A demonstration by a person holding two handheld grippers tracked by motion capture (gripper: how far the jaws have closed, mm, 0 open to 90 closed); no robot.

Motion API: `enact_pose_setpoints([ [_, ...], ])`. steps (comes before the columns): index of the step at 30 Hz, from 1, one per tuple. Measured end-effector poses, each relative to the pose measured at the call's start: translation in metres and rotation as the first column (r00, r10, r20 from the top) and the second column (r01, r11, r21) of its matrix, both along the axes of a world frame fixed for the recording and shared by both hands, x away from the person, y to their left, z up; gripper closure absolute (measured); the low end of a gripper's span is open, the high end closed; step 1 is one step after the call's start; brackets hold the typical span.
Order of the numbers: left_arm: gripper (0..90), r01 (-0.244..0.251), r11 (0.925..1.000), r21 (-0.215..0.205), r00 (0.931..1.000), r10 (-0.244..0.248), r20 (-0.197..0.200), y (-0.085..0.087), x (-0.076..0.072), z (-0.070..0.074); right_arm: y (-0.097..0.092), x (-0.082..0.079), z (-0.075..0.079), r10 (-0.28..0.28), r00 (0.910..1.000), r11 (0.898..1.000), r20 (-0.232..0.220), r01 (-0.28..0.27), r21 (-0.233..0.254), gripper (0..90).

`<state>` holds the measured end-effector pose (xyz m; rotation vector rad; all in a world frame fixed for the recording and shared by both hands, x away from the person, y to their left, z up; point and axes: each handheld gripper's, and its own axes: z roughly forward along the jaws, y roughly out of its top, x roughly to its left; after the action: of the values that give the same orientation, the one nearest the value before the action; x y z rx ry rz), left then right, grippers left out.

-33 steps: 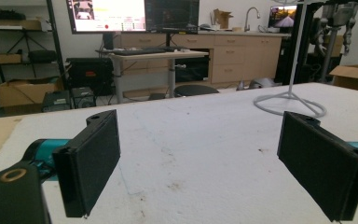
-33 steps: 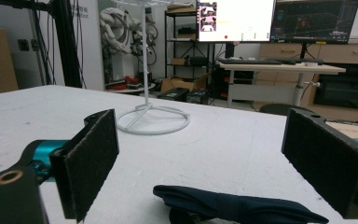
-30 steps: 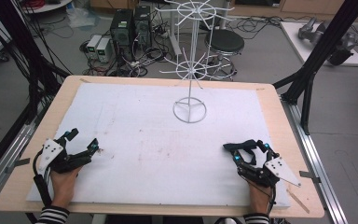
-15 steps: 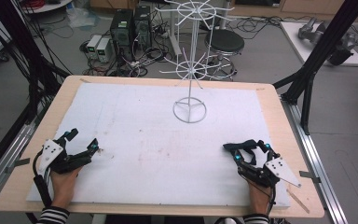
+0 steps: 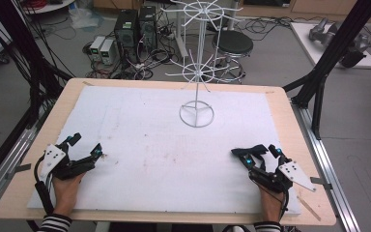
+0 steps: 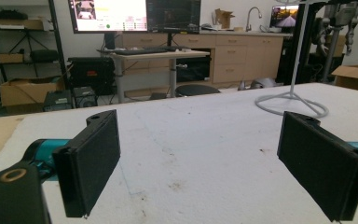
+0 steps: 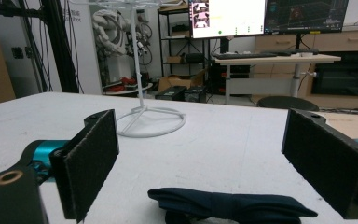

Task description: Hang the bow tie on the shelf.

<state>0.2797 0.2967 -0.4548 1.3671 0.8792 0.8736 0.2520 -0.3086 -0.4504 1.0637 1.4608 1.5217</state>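
A white wire rack [image 5: 196, 72] with hook arms stands on a ring base [image 5: 196, 114] at the back middle of the white mat [image 5: 164, 145]. My left gripper [image 5: 87, 143] rests at the mat's front left, jaws wide open with nothing between them [image 6: 200, 158]. At the front right my right gripper [image 5: 255, 153] is open too. A dark navy folded cloth piece [image 7: 233, 205] lies flat on the mat between its jaws, untouched by either pad; in the high view the cloth [image 5: 251, 148] shows as a dark strip at the jaw tips. The rack base [image 7: 150, 122] stands well beyond it.
The mat covers a wooden table [image 5: 290, 125] with bare wood along the edges. Black frame posts [image 5: 319, 77] stand at the right and left. Computers, cables and a stool [image 5: 232, 43] are on the floor behind. The rack base [image 6: 291, 103] lies to the far right of my left gripper.
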Motion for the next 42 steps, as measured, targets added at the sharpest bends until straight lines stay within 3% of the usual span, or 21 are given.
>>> enact_pose_setpoints([
  [6,13.5,-0.001,1.0,0.006,1.0,0.001,0.0,0.0,0.0,0.0,-0.003,0.0,0.011,0.002,0.9999,1.0,-0.015,-0.003,-0.02,10.0],
  [11,13.5,-0.002,1.0,0.006,1.0,0.002,-0.001,0.0,0.0,0.0,-0.01,0.002,0.024,0.011,0.999,0.997,-0.043,-0.014,-0.074,10.0],
  [15,13.5,-0.002,1.0,0.006,1.0,0.002,-0.001,0.0,0.0,0.0,-0.016,0.004,0.032,0.012,0.9983,0.996,-0.057,-0.017,-0.088,10.0],
  [20,13.5,-0.003,1.0,0.007,1.0,0.003,0.0,0.0,0.0,0.0,-0.024,0.008,0.041,0.018,0.9933,0.995,-0.114,-0.029,-0.1,10.0],
  [26,13.5,-0.003,1.0,0.006,1.0,0.003,0.001,0.0,0.0,0.0,-0.031,0.015,0.048,0.016,0.9795,0.989,-0.201,-0.045,-0.138,10.1],
  [29,13.5,-0.002,0.9999,0.01,1.0,0.002,0.0,-0.001,0.0,0.0,-0.035,0.019,0.05,0.012,0.9677,0.989,-0.252,-0.049,-0.14,10.1],
  [36,13.5,-0.002,0.9999,0.012,1.0,0.002,-0.001,-0.001,0.0,0.0,-0.04,0.025,0.05,0.0,0.9506,0.981,-0.31,-0.06,-0.183,10.1],
  [42,13.5,-0.002,0.9999,0.012,1.0,0.002,0.0,-0.001,0.0,0.0,-0.04,0.028,0.047,-0.005,0.9278,0.971,-0.373,-0.084,-0.223,10.2],
])
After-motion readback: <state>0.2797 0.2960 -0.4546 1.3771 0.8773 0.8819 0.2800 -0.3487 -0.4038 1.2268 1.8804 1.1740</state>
